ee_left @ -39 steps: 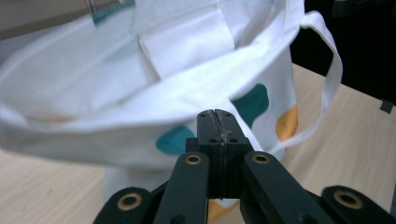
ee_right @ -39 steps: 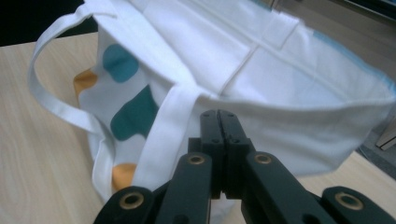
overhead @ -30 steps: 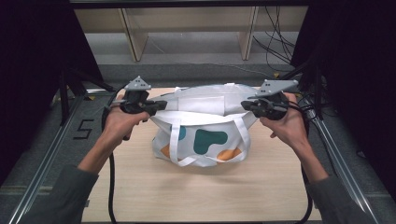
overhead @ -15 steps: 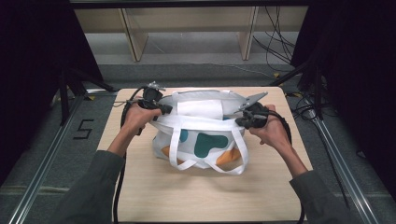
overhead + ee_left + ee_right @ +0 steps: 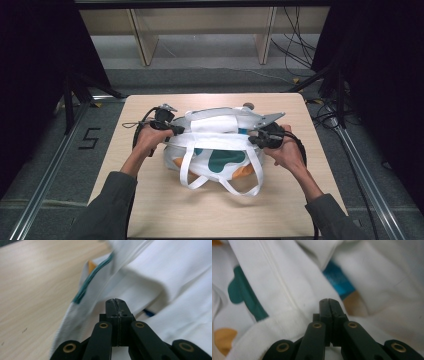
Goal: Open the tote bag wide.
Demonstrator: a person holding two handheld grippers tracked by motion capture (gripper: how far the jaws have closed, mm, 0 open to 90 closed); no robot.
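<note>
A white fabric tote bag [image 5: 215, 145] printed with teal and orange shapes lay near the middle of the pale wooden table [image 5: 150, 210], toward its far half, its two long white webbing handles [image 5: 222, 182] spilling in loops toward the person's side. The left gripper [image 5: 175, 130] was at the bag's left upper edge, gripped by the person's left hand [image 5: 147, 139], and the right gripper [image 5: 255, 137] was at the bag's right upper edge, gripped by the right hand [image 5: 285, 150]; both grey-sleeved forearms came up from the near edge of the table. In the left gripper view the two black jaws met flat against each other at the tip [image 5: 117, 305], fully closed, with white cloth [image 5: 160, 285] and a teal-edged seam [image 5: 92, 280] lying just beyond and below them; whether a fold of fabric was pinched between them could not be told. In the right gripper view the jaws likewise stood closed together [image 5: 329, 305], pointing at white fabric [image 5: 294, 285] with a teal patch [image 5: 242, 290], a bright blue patch [image 5: 338, 280] and an orange patch [image 5: 224, 338]; no cloth could be made out between the pads there either. A black cable [image 5: 137, 137] curled from the left gripper across the tabletop.
</note>
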